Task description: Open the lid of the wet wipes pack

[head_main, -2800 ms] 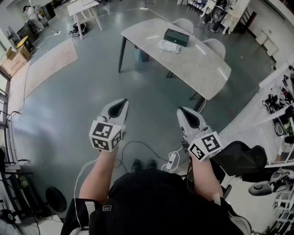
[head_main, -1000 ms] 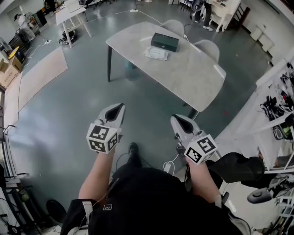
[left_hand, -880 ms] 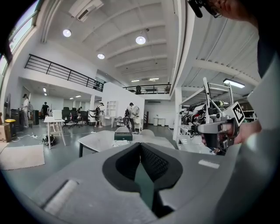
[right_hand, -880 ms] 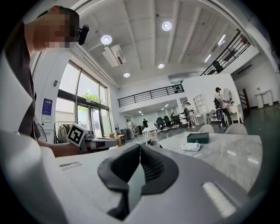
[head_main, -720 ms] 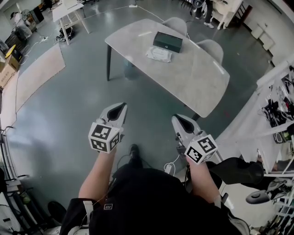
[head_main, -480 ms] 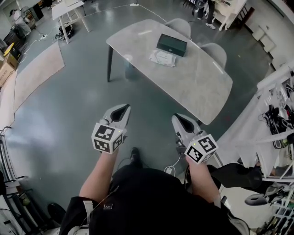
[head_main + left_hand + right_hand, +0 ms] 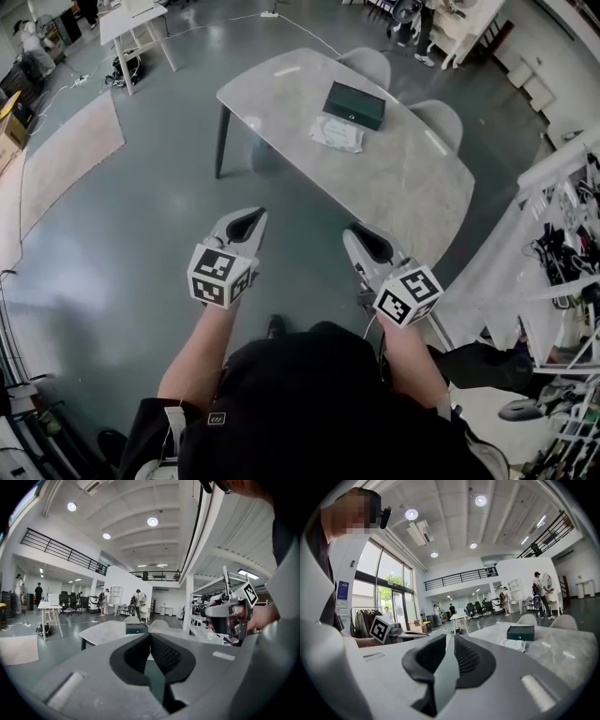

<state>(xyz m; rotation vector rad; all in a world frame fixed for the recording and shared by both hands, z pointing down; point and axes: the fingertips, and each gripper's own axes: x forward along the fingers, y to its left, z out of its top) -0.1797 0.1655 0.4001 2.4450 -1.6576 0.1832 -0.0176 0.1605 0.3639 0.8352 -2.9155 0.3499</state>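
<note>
A pale tabletop (image 7: 403, 178) stands on a glossy grey floor (image 7: 141, 216) at twelve o'clock. The wet wipes pack (image 7: 337, 133) lies on it, with a dark green box (image 7: 353, 104) at its one o'clock. The left gripper (image 7: 249, 219) and right gripper (image 7: 362, 240) are clenched and empty.

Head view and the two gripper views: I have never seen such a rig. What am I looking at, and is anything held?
No robot here: a person holds a two-jaw tool in each hand, the left gripper and the right gripper, each carrying a marker cube. The head view looks down from a camera on the person's head; each gripper view looks along that tool's own jaws. Both pairs of jaws are closed with nothing between them. Ahead, not yet reached, stands a grey table bearing a white wet wipes pack and, just beyond it, a dark green box. Nothing is held.
</note>
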